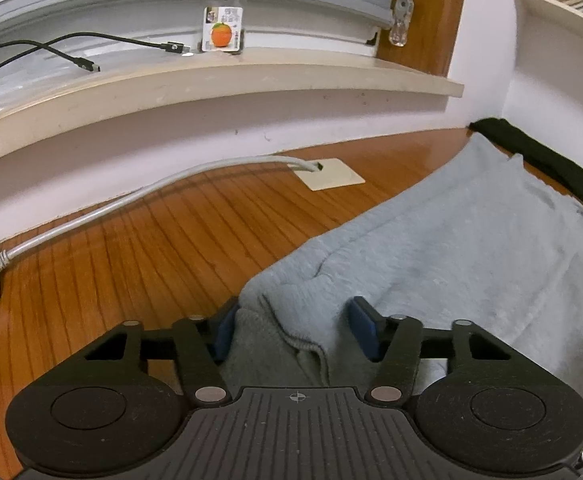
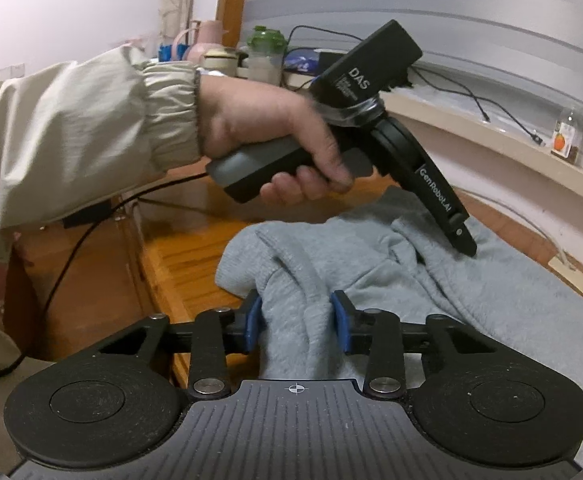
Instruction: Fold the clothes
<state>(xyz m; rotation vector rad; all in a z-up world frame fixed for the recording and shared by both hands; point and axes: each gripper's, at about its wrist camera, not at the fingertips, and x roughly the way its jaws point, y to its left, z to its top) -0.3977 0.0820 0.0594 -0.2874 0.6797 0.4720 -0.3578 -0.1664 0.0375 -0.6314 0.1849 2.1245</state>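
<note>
A light grey fleece garment (image 1: 471, 248) lies spread on the wooden table (image 1: 151, 232). In the left wrist view my left gripper (image 1: 295, 328) stands with its blue pads wide apart on either side of a ribbed hem of the garment, not pinching it. In the right wrist view my right gripper (image 2: 297, 324) has its blue pads on both sides of a bunched fold of the same garment (image 2: 431, 280), a gap still between them. The left gripper (image 2: 461, 236), held by a hand, also shows there, tips down on the cloth.
A windowsill holds a glass jar (image 1: 224, 20) and black cables (image 1: 71, 46). A grey cable (image 1: 131, 196) and a white card (image 1: 329, 174) lie on the table near the wall. Dark cloth (image 1: 539, 152) lies beyond the garment. The table's left edge (image 2: 159, 280) drops off near my right gripper.
</note>
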